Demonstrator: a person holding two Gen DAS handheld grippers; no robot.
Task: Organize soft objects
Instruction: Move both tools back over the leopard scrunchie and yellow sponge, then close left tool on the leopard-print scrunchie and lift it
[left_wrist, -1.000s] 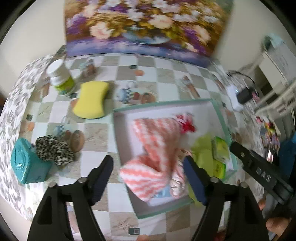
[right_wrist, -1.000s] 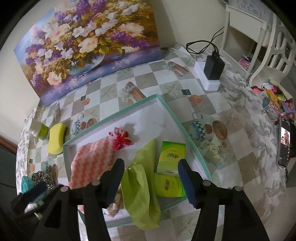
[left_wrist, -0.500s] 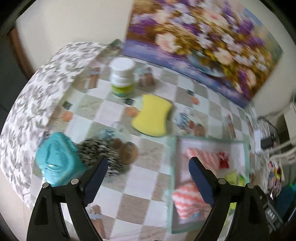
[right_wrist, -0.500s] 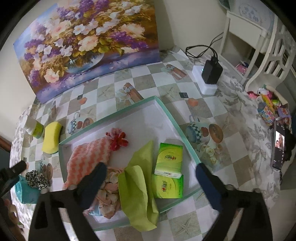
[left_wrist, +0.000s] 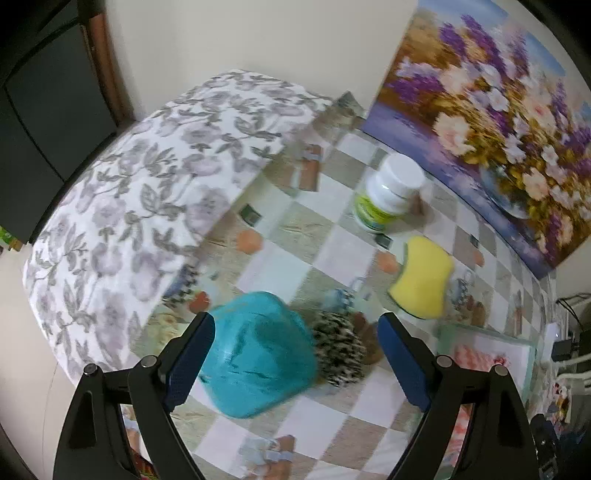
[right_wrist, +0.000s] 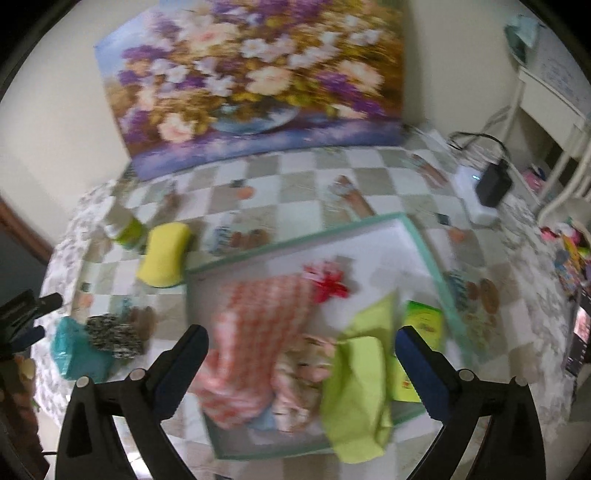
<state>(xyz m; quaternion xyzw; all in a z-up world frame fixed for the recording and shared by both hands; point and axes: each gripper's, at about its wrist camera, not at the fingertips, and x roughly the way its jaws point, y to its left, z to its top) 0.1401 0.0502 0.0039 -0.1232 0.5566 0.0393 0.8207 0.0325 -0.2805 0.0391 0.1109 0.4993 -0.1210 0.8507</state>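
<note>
left claw (left_wrist: 295, 360): we are holding it released over the teal soft block (left_wrist: 258, 352), leopard scrunchie (left_wrist: 340, 347) touching the block | right claw (right_wrist: 301, 369): its jaws having just been opening, we are hovering wide above the tray (right_wrist: 424, 245), over the orange-checked cloth (right_wrist: 255, 332) and green cloth (right_wrist: 360, 384) | yellow sponge (right_wrist: 164, 254) is lying on the counter (right_wrist: 295, 192) beside the tray

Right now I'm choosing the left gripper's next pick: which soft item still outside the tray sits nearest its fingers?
The teal pouch, framed between the open left gripper fingers. The leopard-print scrunchie lies just beyond it, the yellow sponge farther.
</note>
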